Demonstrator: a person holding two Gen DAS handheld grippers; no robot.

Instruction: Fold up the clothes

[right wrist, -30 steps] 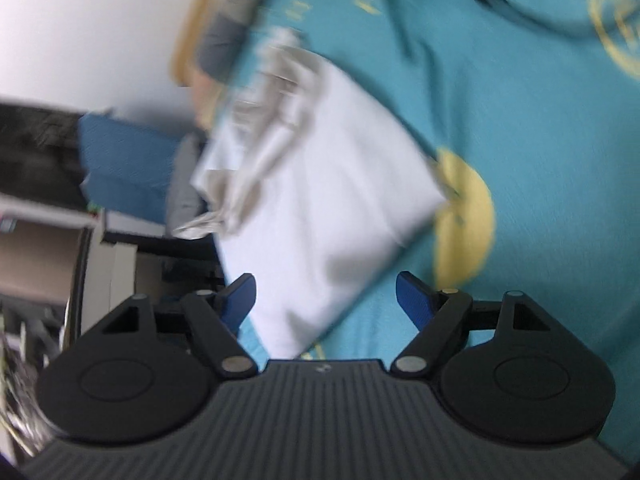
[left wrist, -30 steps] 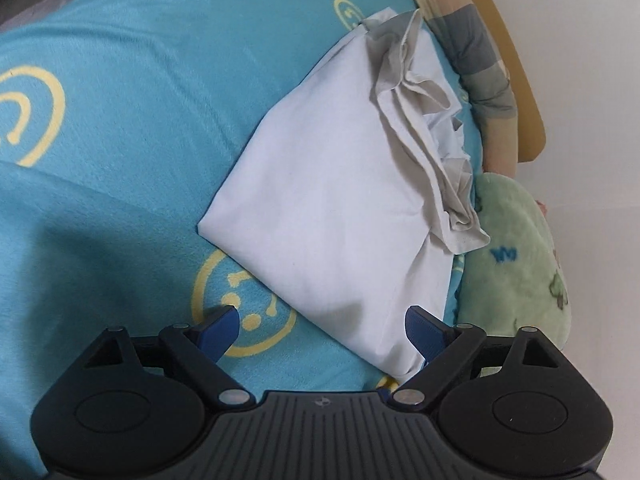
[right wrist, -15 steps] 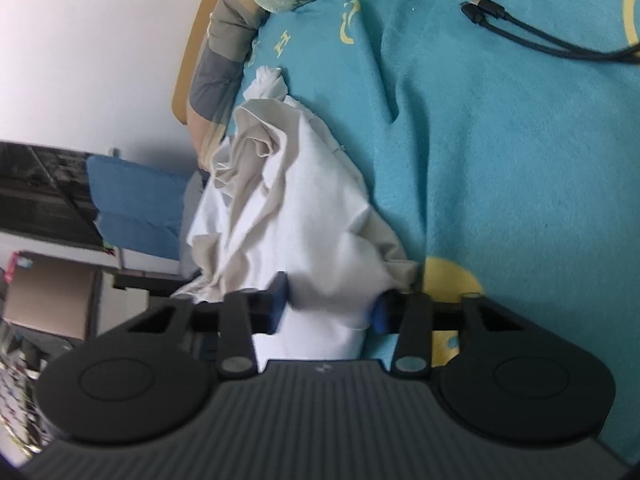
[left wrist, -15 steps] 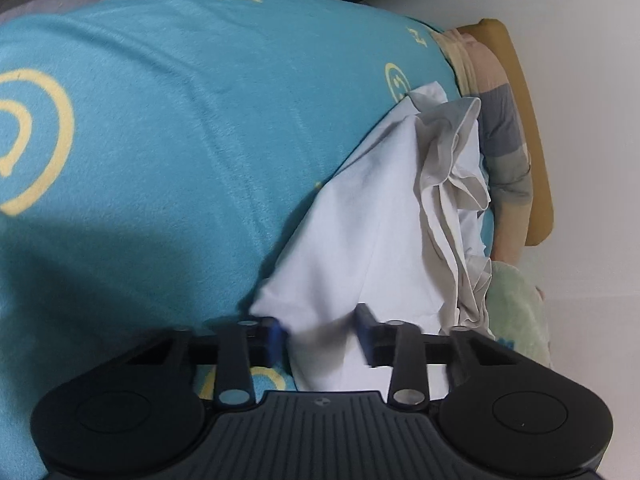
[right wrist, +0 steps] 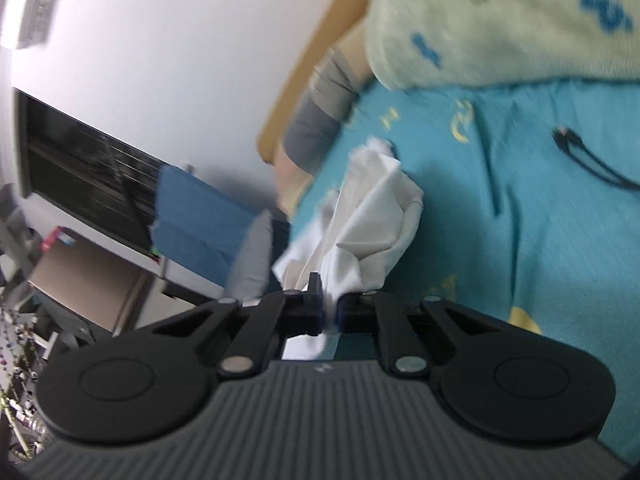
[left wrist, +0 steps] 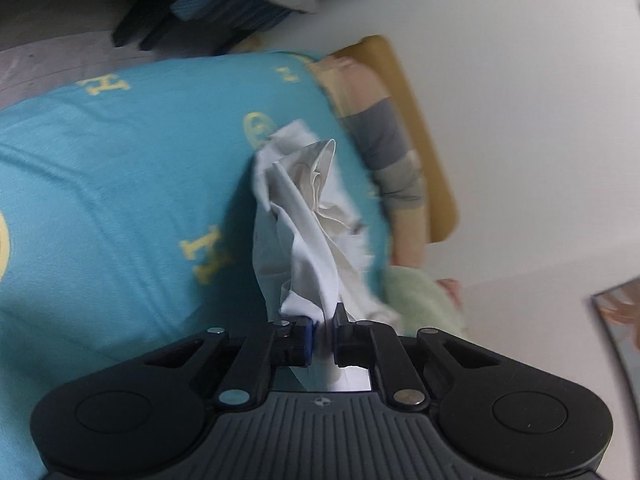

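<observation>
A white garment [left wrist: 308,220] hangs bunched and stretched above the blue bedspread [left wrist: 120,184]. My left gripper [left wrist: 323,326] is shut on one near edge of it. In the right wrist view the same white garment [right wrist: 372,216] trails away from my right gripper [right wrist: 330,312], which is shut on another edge. The cloth's far end still rests on the bedspread [right wrist: 540,240] near the headboard side. The pinched parts are hidden between the fingers.
A green plush blanket [right wrist: 500,20] and a striped pillow [left wrist: 384,152] lie at the bed's head by a wooden headboard [left wrist: 416,128]. A black cable [right wrist: 588,160] lies on the bedspread. A blue chair [right wrist: 200,220] and shelves [right wrist: 80,160] stand beside the bed.
Both grippers went from open over the flat folded garment to shut on its near edge, then lifted it, so the cloth now hangs bunched instead of lying flat.
</observation>
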